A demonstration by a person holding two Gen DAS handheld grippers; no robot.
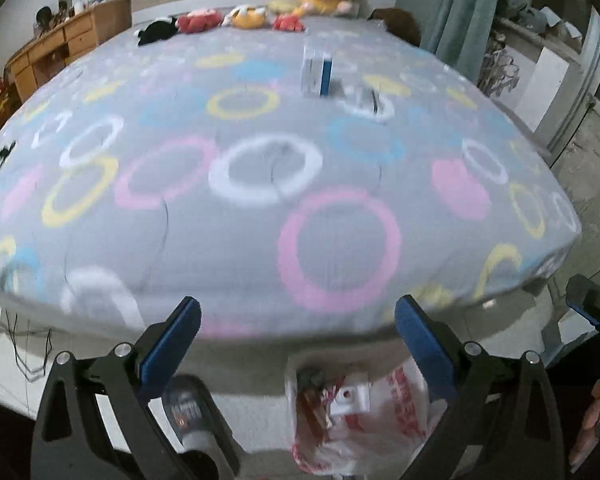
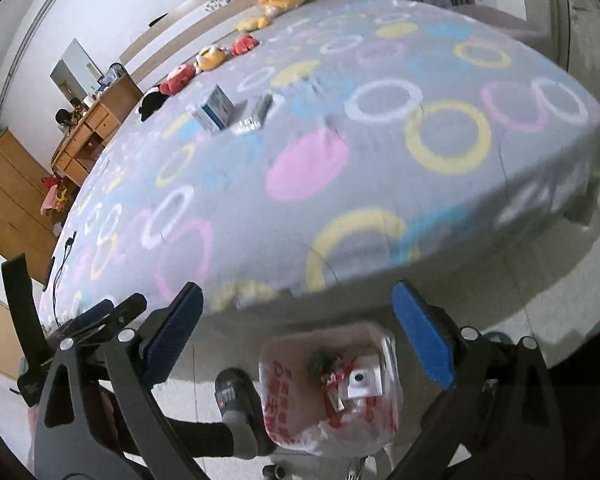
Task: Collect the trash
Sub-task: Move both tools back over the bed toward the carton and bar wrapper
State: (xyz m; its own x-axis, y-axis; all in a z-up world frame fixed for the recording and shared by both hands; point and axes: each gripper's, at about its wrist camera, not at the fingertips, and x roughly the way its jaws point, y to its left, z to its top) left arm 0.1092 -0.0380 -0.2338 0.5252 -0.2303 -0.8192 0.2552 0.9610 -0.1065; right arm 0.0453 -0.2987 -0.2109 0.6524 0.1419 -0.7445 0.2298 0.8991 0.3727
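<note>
Trash waits on the bed (image 1: 260,208): a white and blue box (image 1: 317,76) stands upright, long axis vertical, far across the grey sheet patterned with coloured rings. Just right of the box lies a small clear wrapper (image 1: 363,98), too blurred to tell its direction. In the right wrist view the box (image 2: 214,112) and wrapper (image 2: 256,114) sit side by side, well apart from the near edge.

On the floor below the bed's near edge, a white plastic bag (image 1: 356,420) printed in red stands open with its mouth upward, holding a small white box and crumpled scraps. Left of the bag is a person's slippered foot (image 2: 236,400).

Left tongs (image 1: 298,344) are spread wide and hold nothing, hanging above the bag. Right tongs (image 2: 298,336) are likewise spread wide and hold nothing, also above the bag (image 2: 332,392).

Soft toys (image 1: 240,16) line the headboard. A wooden desk (image 1: 56,52) stands along the left wall, curtains (image 1: 452,4) at the far right. Most of the sheet is bare between the near edge and the box.
</note>
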